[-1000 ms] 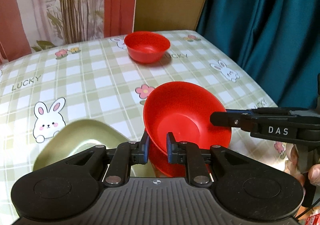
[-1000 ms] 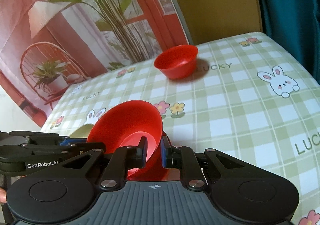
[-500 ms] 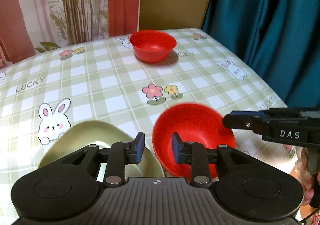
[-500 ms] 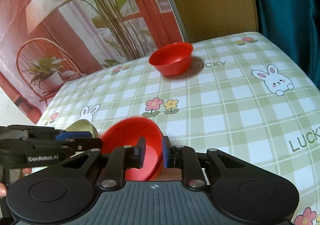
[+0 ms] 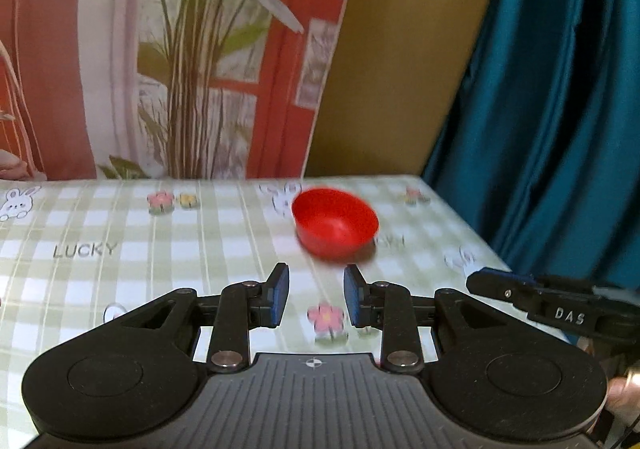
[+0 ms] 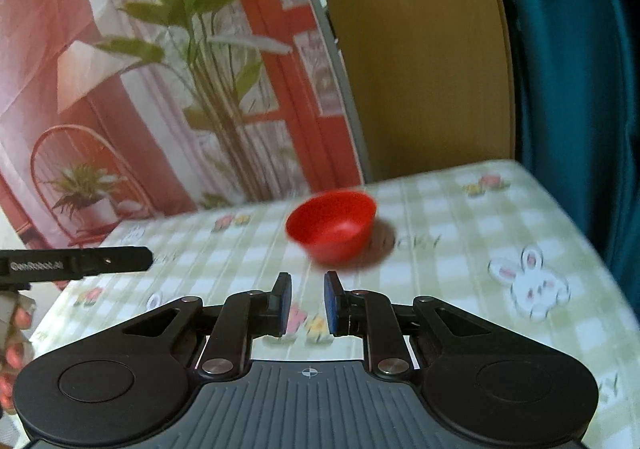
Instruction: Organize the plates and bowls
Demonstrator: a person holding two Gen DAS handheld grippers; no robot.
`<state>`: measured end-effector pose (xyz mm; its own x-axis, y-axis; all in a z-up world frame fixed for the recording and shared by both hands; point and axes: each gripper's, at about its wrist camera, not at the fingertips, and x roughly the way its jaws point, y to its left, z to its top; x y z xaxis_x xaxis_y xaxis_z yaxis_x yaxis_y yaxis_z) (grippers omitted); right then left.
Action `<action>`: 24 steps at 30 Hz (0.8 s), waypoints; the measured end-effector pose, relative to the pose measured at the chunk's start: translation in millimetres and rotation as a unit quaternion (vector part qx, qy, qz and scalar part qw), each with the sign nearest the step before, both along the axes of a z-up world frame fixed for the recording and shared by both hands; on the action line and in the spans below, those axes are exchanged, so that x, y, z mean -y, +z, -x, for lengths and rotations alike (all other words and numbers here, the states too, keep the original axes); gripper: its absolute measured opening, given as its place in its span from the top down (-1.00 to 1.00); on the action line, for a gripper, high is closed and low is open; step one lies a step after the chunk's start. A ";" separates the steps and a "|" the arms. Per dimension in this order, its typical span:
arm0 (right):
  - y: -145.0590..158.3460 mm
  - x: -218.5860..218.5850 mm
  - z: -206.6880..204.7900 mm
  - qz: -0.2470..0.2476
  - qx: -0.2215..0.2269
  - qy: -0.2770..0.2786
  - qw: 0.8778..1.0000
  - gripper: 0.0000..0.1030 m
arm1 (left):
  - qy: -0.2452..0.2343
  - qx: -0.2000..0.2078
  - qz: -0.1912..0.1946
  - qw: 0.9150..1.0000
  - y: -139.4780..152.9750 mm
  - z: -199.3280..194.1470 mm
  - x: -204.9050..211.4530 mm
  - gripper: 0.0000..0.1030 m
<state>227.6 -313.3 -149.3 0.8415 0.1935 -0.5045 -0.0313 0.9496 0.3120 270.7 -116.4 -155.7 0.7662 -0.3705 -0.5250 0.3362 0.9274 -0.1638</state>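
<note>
A red bowl [image 5: 335, 223] stands upright near the far edge of the checked table; it also shows in the right wrist view [image 6: 332, 227]. My left gripper [image 5: 314, 295] is open and empty, held above the table, short of that bowl. My right gripper [image 6: 306, 303] is open and empty, also short of the bowl. The right gripper's finger [image 5: 520, 295] shows at the right of the left wrist view. The left gripper's finger [image 6: 80, 263] shows at the left of the right wrist view. The other red bowl and the green plate are out of view.
The table [image 5: 120, 249] has a green checked cloth with rabbits and flowers. A printed backdrop [image 6: 140, 89] and a wooden panel [image 5: 392, 69] stand behind it. A teal curtain [image 5: 560, 109] hangs at the right, past the table's right edge.
Both grippers let go of the near red bowl, opened, and rose and tilted up. The near bowl and green plate dropped out of view; the far bowl now sits ahead.
</note>
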 end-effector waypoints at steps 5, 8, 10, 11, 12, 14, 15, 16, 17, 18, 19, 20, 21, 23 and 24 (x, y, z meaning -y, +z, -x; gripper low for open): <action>-10.1 3.0 -27.9 0.035 0.029 0.011 0.999 0.66 | -0.012 -0.001 0.002 1.000 -12.8 -28.7 11.5 0.39; -23.8 6.6 -48.9 0.030 0.019 0.010 0.999 0.66 | -0.018 0.002 -0.004 1.000 -27.0 -48.9 21.5 0.39; -35.2 9.4 -63.5 0.027 0.009 0.013 1.000 0.66 | -0.025 -0.001 -0.001 1.000 -37.2 -63.3 25.6 0.39; -40.7 10.8 -70.2 0.025 0.007 0.015 1.000 0.66 | -0.026 -0.001 0.000 1.000 -42.0 -69.6 27.7 0.39; -45.4 12.7 -76.6 0.023 0.007 0.016 1.000 0.66 | -0.027 -0.004 0.004 1.000 -47.1 -77.2 29.4 0.39; -54.9 17.1 -88.1 0.011 0.006 0.014 1.000 0.66 | -0.032 -0.016 0.007 0.999 -55.9 -92.2 33.5 0.39; -58.4 19.3 -93.9 0.005 0.006 0.009 1.000 0.66 | -0.032 -0.022 0.004 0.999 -60.3 -99.5 36.1 0.39; -61.9 21.4 -100.1 -0.001 0.005 0.005 1.000 0.66 | -0.034 -0.027 0.001 0.999 -64.1 -105.9 38.0 0.39; -65.4 23.5 -106.4 -0.007 0.003 0.000 1.000 0.66 | -0.035 -0.033 0.000 0.999 -67.6 -111.6 39.4 0.39; -68.4 25.3 -111.9 -0.012 0.002 -0.003 1.000 0.66 | -0.036 -0.040 0.001 0.999 -70.7 -117.9 40.7 0.39; -71.3 26.7 -117.7 -0.016 0.002 -0.007 1.000 0.66 | -0.037 -0.046 0.004 0.998 -73.3 -123.6 41.5 0.39; -73.5 28.3 -122.0 -0.018 0.002 -0.010 1.000 0.64 | -0.038 -0.050 0.007 0.998 -75.4 -127.7 41.7 0.39; -75.5 29.3 -126.1 -0.020 0.003 -0.012 1.000 0.62 | -0.037 -0.053 0.008 0.998 -76.6 -131.2 42.9 0.39; -80.8 31.1 -134.5 -0.018 0.003 -0.017 1.000 0.60 | -0.040 -0.055 0.007 0.998 -79.5 -137.7 46.7 0.39; -83.9 31.5 -138.8 -0.017 -0.001 -0.019 1.000 0.60 | -0.042 -0.053 0.004 0.998 -80.5 -139.6 48.5 0.39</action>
